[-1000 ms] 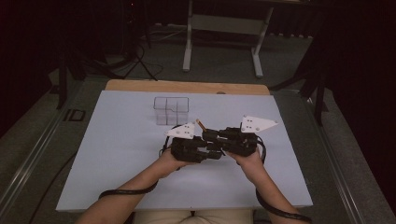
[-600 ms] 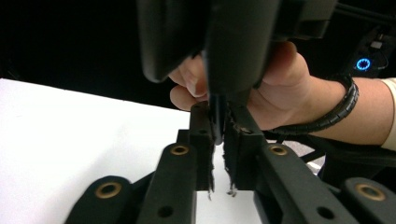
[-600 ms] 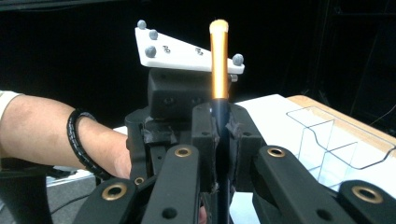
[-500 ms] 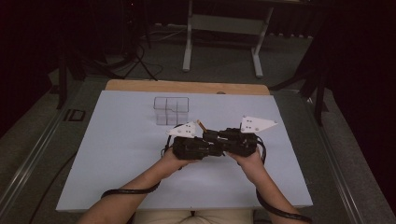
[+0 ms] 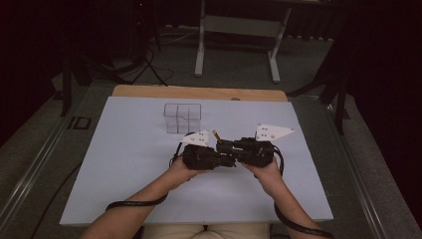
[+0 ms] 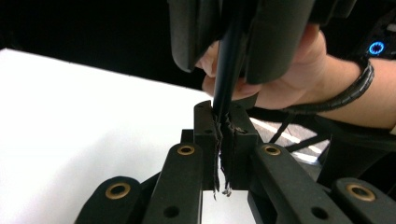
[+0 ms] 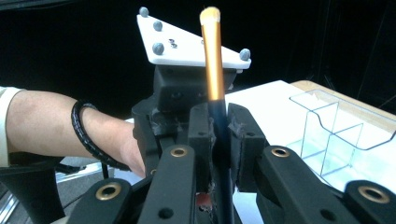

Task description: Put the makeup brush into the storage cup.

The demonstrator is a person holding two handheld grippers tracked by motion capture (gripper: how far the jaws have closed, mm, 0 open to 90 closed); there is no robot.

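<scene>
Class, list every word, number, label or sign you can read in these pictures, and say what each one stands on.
"ID": dark letters on the grey surface left of the white table, in the high view; the reading is uncertain.
No other text is legible: none on the grippers, the brush or the clear organizer.

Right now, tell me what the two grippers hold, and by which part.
Both grip one slim makeup brush with a gold ferrule: right gripper and left gripper are each shut on its black handle.
</scene>
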